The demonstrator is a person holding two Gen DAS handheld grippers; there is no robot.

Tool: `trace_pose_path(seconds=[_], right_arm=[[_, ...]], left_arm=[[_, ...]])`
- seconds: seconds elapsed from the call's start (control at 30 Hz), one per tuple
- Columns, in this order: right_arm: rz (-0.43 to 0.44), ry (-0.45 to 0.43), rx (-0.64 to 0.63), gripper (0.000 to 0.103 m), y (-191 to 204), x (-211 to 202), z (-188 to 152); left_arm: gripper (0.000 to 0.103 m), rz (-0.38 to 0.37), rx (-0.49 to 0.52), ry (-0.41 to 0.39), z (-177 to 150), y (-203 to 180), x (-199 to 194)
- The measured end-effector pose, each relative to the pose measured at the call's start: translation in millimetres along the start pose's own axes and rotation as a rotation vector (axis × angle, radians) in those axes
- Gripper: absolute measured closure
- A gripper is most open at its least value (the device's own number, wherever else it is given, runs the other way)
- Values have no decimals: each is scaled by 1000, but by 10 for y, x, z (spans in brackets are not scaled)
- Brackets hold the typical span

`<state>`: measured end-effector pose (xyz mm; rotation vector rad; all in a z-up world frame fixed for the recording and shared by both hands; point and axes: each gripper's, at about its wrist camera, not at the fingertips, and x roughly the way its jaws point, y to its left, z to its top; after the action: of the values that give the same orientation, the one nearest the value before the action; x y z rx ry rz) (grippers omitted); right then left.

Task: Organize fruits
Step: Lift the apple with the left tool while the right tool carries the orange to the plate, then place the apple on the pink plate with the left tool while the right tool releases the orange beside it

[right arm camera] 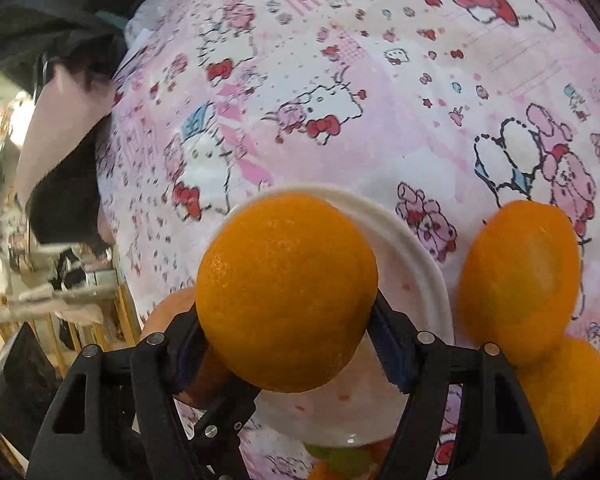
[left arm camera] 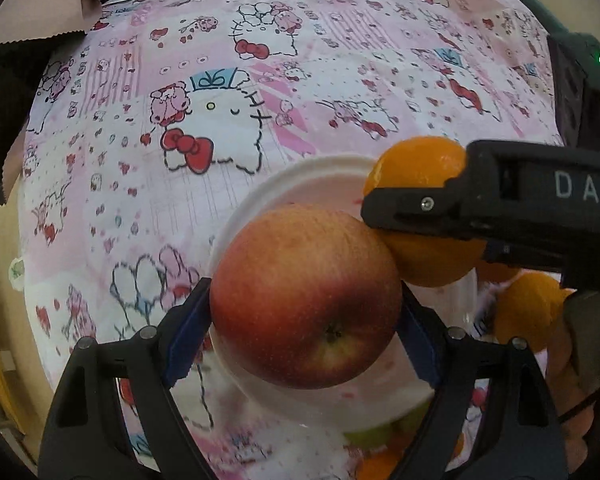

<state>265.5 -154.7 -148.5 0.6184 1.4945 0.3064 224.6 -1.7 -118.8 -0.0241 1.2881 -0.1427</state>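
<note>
So both grippers point steeply down over a white plate (left arm camera: 260, 200), each with a fruit clamped between its pads. The left gripper (left arm camera: 305, 320) pinches a red apple (left arm camera: 305, 296), calyx end facing the camera, blue pads pressed on both flanks. The right gripper (right arm camera: 288, 332) squeezes an orange (right arm camera: 287, 292) the same way, and it sits just right of and ahead of the left one, its black finger crossing in front of the left camera. That finger has white lettering, "DAS" readable before it runs out of frame.

The apple skin is streaky red fading to yellowish near the calyx; the orange is pebbly and glossy. The plate is smooth, round, with a raised rim. Off to the right of the right gripper, two more oranges (right arm camera: 520, 280) lie touching each other on the tablecloth (right arm camera: 380, 80), a pink-and-white cartoon cat print with red bows. Something green and pale shows below the plate edge, too blurred to name.
</note>
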Motion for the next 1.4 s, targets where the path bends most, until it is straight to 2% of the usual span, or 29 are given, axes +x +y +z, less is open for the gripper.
trace_pose_path(seconds=[0.1, 0.2, 0.3, 0.4, 0.5, 0.6, 0.77, 1.03, 1.2, 1.4], right_arm=[[-9, 5, 46, 28, -52, 38, 44], [31, 13, 64, 26, -64, 48, 45], [34, 12, 68, 24, -61, 29, 43], [58, -7, 69, 18, -60, -57, 67], [70, -28, 43, 15, -19, -147, 81], [80, -27, 21, 15, -2, -199, 58], [88, -29, 20, 15, -22, -254, 38], [73, -96, -29, 15, 13, -507, -34], [75, -96, -39, 15, -16, -645, -138], [25, -114, -53, 15, -120, -782, -320]], left_arm=[[20, 1, -8, 21, 44, 53, 97], [20, -2, -33, 52, 49, 87, 192], [20, 14, -18, 65, 37, 56, 240], [19, 50, 5, 47, 17, 25, 232], [18, 37, -3, 44, 18, 46, 208], [18, 75, 35, -30, 48, -21, -8], [17, 57, 48, -80, 102, -74, -228], [17, -2, -8, -114, 63, 22, -355], [17, -24, -39, -130, 7, 70, -478], [17, -37, -95, -146, -89, 176, -663]])
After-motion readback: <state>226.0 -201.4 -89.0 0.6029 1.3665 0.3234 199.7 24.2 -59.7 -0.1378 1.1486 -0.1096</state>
